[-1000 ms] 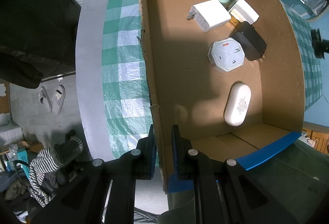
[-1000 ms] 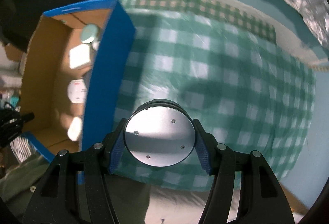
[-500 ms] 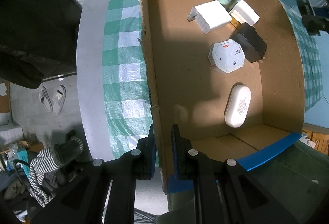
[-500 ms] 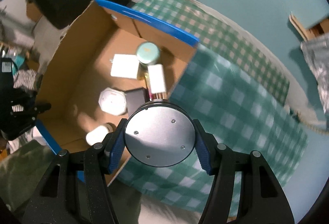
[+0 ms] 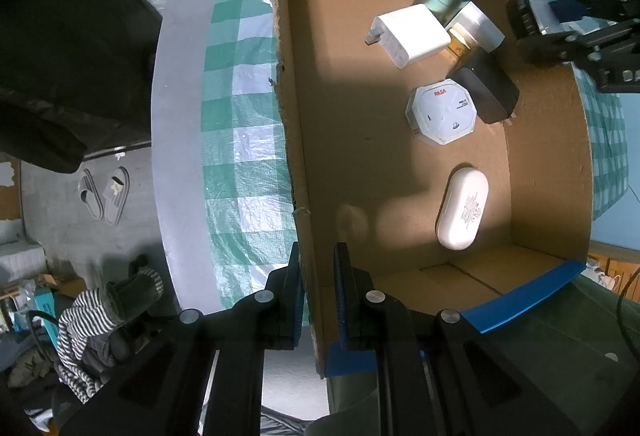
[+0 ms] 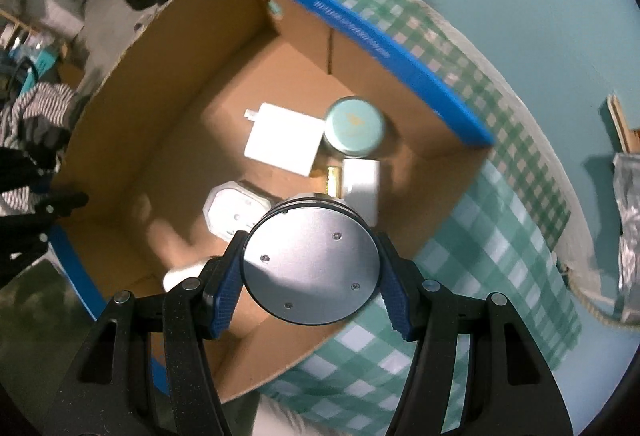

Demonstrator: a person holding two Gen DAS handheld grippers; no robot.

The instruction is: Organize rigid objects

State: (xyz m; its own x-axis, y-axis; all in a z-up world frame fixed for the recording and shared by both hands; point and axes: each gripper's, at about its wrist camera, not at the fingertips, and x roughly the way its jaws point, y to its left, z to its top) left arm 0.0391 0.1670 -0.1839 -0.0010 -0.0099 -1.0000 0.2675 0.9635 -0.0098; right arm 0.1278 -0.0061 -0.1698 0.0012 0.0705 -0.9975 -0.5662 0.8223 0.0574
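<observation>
Over cardboard box (image 6: 168,139), right tool (image 6: 311,268) grips metal disc (image 6: 311,268); left tool (image 5: 316,300) pinches box wall. Lower into bare floor, probably clear of octagonal case (image 6: 234,209); then release.

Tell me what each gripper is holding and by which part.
Right gripper: round metal disc, clamped across its rim. Left gripper: cardboard box, pinched on its side wall's top edge.

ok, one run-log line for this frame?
left gripper: shut on box wall | right gripper: holding metal disc above box | disc not placed
</observation>
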